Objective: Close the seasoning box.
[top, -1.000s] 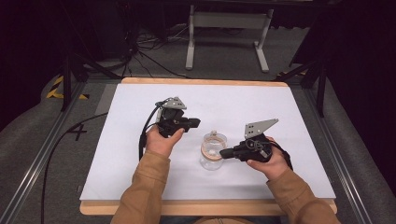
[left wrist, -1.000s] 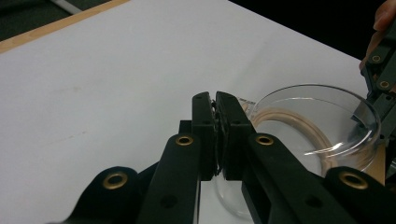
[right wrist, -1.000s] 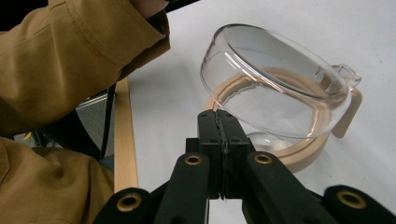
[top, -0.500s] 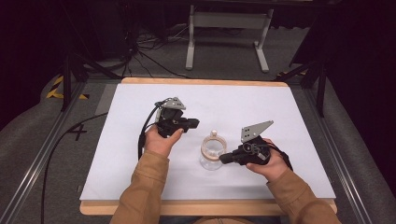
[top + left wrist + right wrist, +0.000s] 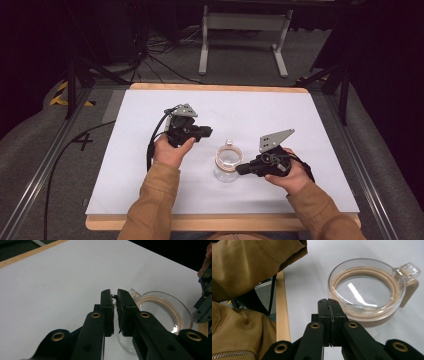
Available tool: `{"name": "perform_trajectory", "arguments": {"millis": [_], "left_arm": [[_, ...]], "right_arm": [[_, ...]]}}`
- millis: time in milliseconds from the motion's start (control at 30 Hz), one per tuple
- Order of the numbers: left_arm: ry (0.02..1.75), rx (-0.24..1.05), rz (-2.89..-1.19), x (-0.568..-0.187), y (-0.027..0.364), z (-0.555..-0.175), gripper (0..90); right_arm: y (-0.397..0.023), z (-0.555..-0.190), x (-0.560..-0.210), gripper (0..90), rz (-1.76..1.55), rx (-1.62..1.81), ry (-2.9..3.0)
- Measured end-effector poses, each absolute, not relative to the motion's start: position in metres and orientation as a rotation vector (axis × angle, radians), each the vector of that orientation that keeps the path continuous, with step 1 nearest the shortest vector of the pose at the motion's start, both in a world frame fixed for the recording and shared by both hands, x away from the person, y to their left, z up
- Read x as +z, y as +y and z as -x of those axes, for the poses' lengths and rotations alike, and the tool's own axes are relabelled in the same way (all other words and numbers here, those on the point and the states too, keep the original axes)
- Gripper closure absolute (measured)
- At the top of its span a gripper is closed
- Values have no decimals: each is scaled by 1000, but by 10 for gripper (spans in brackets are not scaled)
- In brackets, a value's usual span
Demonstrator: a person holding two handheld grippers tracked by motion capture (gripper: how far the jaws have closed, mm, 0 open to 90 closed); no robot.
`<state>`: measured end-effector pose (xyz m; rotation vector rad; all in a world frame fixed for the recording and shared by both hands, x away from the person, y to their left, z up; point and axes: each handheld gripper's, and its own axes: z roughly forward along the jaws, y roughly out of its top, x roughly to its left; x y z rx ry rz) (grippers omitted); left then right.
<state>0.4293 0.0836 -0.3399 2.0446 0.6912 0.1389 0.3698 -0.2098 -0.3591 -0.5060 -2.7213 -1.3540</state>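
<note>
A clear glass jar (image 5: pixel 227 162) stands in the middle of the white table, closed by a clear lid (image 5: pixel 365 290) with a tan seal ring and a small clear tab (image 5: pixel 408 268). My left gripper (image 5: pixel 209 132) hovers just up and left of it. Its jaws (image 5: pixel 114 293) have just been opening and stand a narrow slit apart, with nothing between them, their tips close to the tab (image 5: pixel 135 293). My right gripper (image 5: pixel 239 170) is at the jar's right side. In the right gripper view its jaws (image 5: pixel 327 301) are pressed together, empty, just short of the lid's rim.
A white sheet (image 5: pixel 280 115) covers the table, with a wooden edge (image 5: pixel 280 315) at the near side. The left gripper's cable (image 5: pixel 152 145) loops beside the left hand. The person's tan sleeves (image 5: pixel 249 270) come in from the bottom. A metal stand (image 5: pixel 245 22) sits beyond the table.
</note>
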Motion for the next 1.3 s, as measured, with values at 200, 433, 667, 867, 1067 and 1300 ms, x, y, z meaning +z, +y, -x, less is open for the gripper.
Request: {"name": "perform_trajectory", "arguments": {"millis": [200, 433, 667, 867, 1067, 1300], "left_arm": [[705, 168, -2022, -342, 97, -422, 765], [745, 221, -2027, -342, 117, -411, 735], [788, 251, -2036, -346, 131, -411, 715], [844, 264, -2053, -361, 139, -421, 695], [879, 265, -2064, -374, 144, -429, 669], [908, 260, -2051, -386, 150, -436, 661]], "right_arm": [[-219, -377, -345, 805, 513, -1427, -2724], [-236, -394, -332, 739, 596, -1496, -2742], [-259, -413, -333, 694, 744, -1514, -2798], [-283, -431, -348, 656, 920, -1489, -2829], [-303, -445, -366, 657, 1026, -1444, -2848], [-316, -455, -386, 637, 1100, -1356, -2880]]}}
